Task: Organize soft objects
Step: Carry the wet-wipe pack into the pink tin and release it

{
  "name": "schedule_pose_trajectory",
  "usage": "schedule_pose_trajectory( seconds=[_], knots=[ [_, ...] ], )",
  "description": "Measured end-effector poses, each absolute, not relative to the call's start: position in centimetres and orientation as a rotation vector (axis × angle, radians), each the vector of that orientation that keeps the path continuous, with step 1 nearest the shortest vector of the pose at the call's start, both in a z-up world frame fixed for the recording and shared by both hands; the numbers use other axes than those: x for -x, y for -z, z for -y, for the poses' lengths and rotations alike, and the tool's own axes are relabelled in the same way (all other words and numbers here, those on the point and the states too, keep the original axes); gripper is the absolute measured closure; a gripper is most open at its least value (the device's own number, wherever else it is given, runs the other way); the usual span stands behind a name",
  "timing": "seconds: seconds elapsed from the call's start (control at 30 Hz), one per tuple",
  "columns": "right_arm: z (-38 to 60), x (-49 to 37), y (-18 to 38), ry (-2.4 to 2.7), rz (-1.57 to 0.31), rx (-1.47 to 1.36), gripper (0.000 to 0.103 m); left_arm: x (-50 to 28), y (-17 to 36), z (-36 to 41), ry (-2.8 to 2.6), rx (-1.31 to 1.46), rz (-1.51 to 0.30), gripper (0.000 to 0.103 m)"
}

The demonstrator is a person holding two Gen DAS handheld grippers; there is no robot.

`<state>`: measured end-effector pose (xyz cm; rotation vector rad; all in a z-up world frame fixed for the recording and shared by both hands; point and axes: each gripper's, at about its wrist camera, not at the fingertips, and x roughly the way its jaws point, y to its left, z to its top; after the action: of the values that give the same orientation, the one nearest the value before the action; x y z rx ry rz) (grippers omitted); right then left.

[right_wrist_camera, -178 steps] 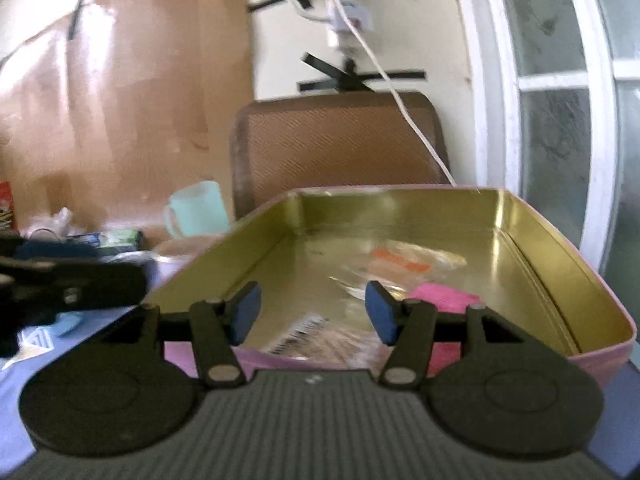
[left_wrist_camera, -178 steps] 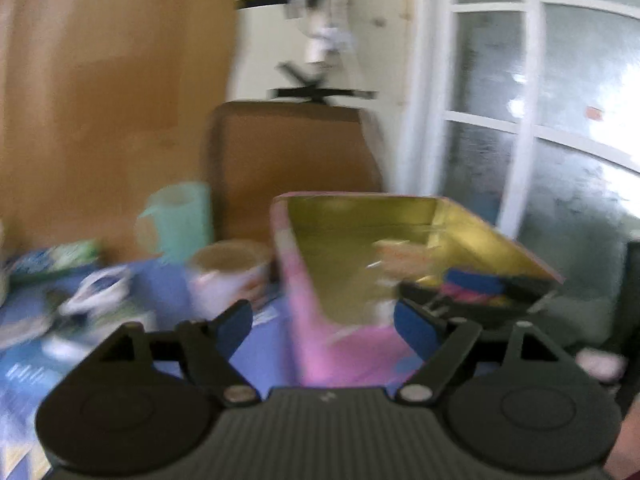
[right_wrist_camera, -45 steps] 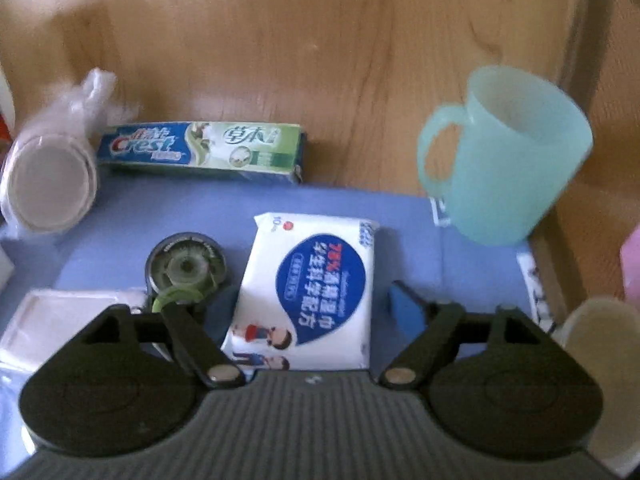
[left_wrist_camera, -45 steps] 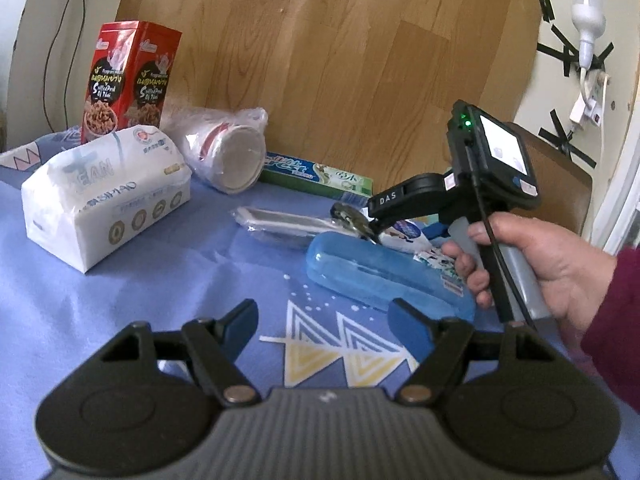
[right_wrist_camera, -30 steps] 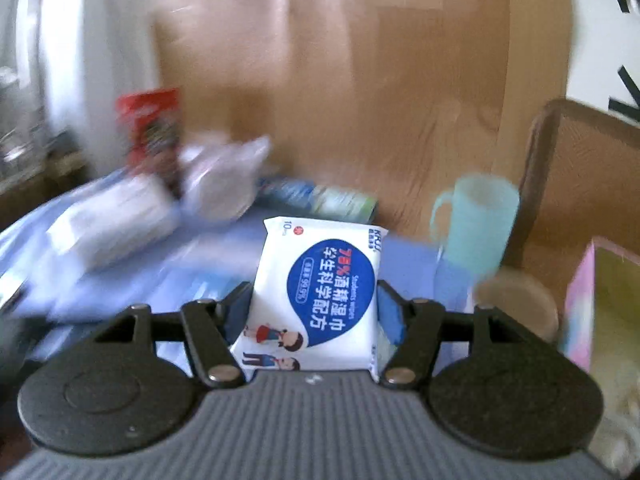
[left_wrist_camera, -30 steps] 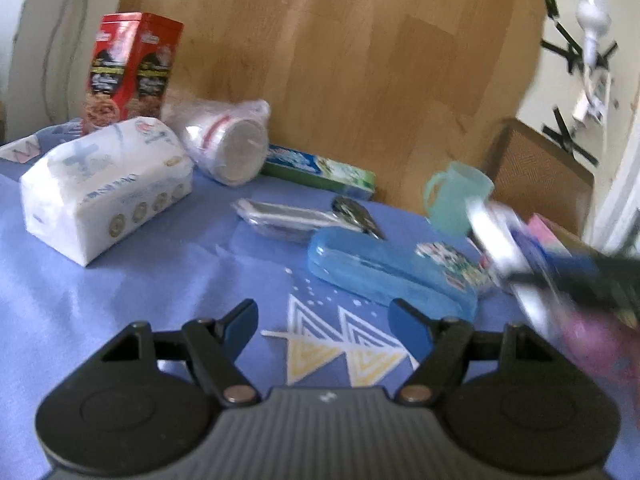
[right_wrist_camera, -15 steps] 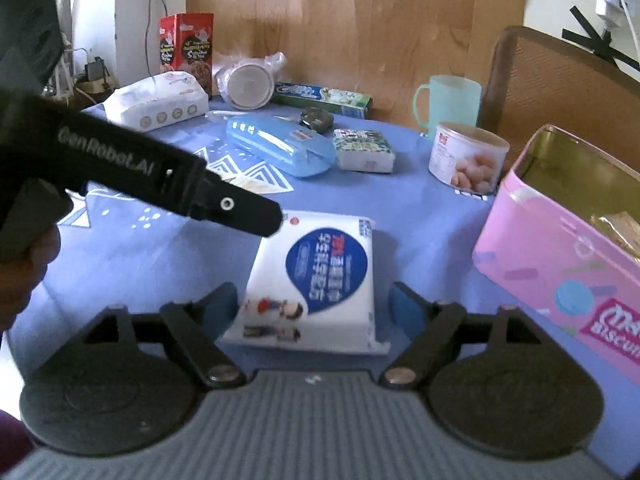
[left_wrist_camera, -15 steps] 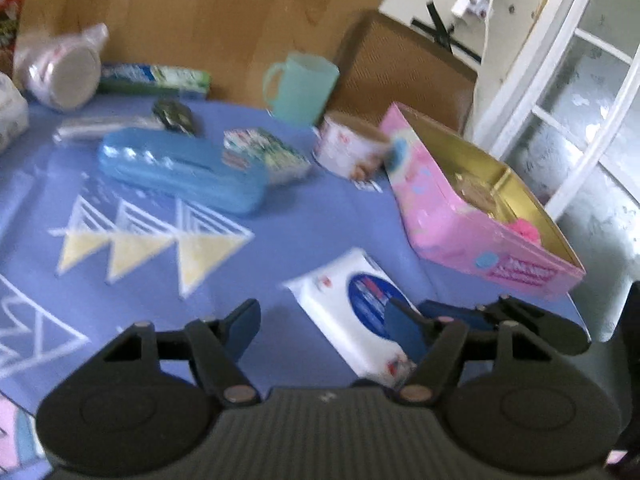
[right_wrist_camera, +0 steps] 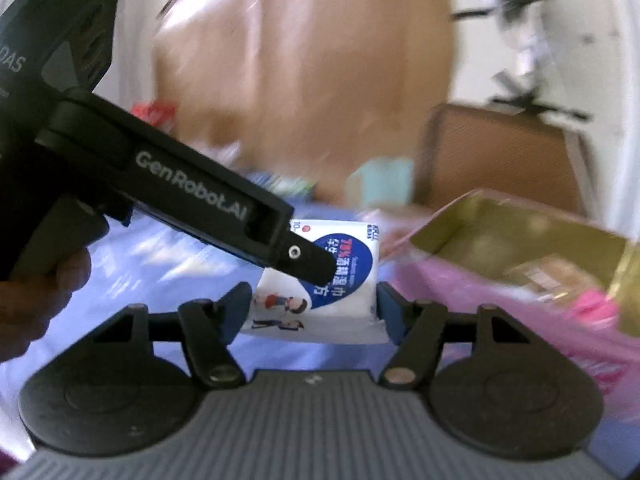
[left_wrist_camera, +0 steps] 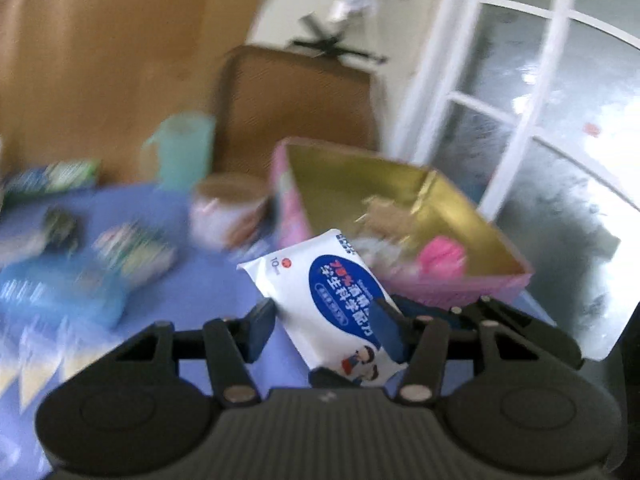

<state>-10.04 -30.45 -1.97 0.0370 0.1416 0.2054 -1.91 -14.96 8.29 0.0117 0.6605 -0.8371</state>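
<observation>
Left half of my left view smeared, teal plastic mug [left_wrist_camera: 182, 148] and blue hard case [left_wrist_camera: 60, 292] mere streaks, my left gripper [right_wrist_camera: 312, 266] covering part of white-and-blue wipes pack [right_wrist_camera: 340, 276], pink biscuit tin [right_wrist_camera: 520, 264] blurred, contents unreadable.

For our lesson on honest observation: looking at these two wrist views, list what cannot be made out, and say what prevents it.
- Left wrist view: items left of the wipes pack on the table are motion-blurred, labels unreadable.
- Right wrist view: the left gripper covers part of the pack's label.
- Both views: contents of the pink tin are blurred.
- Right gripper: whether its pads press the pack is unclear.
</observation>
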Motion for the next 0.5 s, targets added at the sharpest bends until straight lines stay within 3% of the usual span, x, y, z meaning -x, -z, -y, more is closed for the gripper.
schedule_pose_trajectory(
  seconds=[0.17,0.23,0.3,0.5],
  knots=[
    [35.2,8.4,1.0,-0.085,-0.110,-0.094,0.033,1.0,-9.7,21.7,0.871,-0.111,-0.574,0.048],
    [36.6,6.5,1.1,-0.047,-0.124,-0.122,0.032,-0.3,-9.4,24.0,0.850,-0.132,-0.565,0.038],
    [37.2,4.1,1.6,0.019,-0.136,-0.112,0.030,-1.4,-8.5,25.8,0.768,-0.176,-0.538,0.036],
    [39.4,3.2,3.7,0.067,-0.178,-0.243,0.030,-1.7,-7.5,23.8,0.712,-0.151,-0.570,0.036]
  ],
)
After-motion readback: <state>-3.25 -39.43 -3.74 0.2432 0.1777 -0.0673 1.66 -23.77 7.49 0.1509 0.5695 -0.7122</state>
